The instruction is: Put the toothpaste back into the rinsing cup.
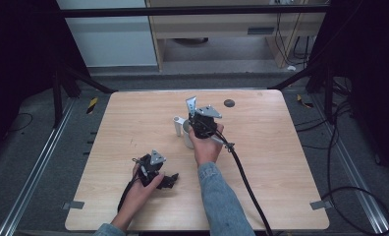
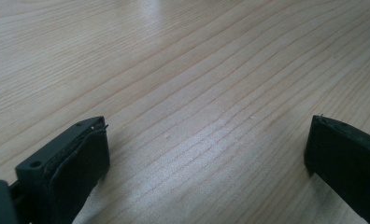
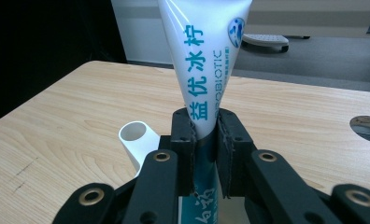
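fingers (image 3: 230, 140) pinch white tube (image 3: 206, 56) — teal lettering

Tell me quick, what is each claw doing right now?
Left claw: open, holding nothing, just above the table.
Right claw: closed on the white toothpaste tube, which stands upright.

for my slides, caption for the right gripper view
Right gripper shut on an upright white toothpaste tube, beside a white holder.

bare table (image 1: 281, 162) all round, white holder (image 1: 179, 126) mid-table
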`<act>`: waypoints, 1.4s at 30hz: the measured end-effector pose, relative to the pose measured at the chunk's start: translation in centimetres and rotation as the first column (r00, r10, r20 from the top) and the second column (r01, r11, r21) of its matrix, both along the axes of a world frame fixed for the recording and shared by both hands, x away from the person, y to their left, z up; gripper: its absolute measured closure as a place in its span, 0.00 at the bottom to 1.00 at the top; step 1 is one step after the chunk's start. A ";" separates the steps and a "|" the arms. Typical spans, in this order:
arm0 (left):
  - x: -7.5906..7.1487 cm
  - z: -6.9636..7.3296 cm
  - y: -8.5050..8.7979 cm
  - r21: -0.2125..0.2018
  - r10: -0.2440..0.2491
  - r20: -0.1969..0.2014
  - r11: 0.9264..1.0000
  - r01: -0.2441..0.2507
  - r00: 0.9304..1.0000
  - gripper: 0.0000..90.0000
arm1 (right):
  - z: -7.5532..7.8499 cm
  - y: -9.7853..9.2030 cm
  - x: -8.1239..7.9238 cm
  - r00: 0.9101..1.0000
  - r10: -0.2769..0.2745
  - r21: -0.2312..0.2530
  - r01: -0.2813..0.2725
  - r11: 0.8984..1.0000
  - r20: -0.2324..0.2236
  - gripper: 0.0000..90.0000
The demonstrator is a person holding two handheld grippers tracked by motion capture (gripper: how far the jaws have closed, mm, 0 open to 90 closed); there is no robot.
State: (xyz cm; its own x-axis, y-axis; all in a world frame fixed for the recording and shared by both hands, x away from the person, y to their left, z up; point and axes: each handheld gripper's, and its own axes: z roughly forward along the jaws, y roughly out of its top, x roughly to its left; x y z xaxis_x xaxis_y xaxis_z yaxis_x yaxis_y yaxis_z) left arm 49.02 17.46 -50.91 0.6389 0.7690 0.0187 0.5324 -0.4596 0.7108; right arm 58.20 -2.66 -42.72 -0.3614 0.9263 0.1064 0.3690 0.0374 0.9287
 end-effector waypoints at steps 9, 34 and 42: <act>0.0 0.0 0.0 0.000 0.000 0.000 1.000 0.000 1.000 0.00 | 0.0 0.0 0.0 1.000 -0.007 0.011 0.007 1.000 -0.007 0.87; 0.0 0.0 0.0 0.000 0.000 0.000 1.000 0.000 1.000 0.00 | 0.1 -0.9 0.6 0.999 -0.015 0.041 0.016 0.999 -0.033 0.85; 0.0 0.0 0.0 0.000 0.000 0.000 1.000 0.000 1.000 0.00 | 0.1 -0.8 0.5 0.999 -0.014 0.045 0.015 0.999 -0.035 0.82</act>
State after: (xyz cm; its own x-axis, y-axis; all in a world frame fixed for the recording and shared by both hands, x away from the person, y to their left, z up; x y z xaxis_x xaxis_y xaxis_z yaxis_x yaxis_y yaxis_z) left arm 49.02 17.46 -50.91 0.6390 0.7689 0.0189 0.5325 -0.4600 0.7105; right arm 58.75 -3.49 -42.61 -0.3435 0.9253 0.1607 0.4016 -0.0100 0.9158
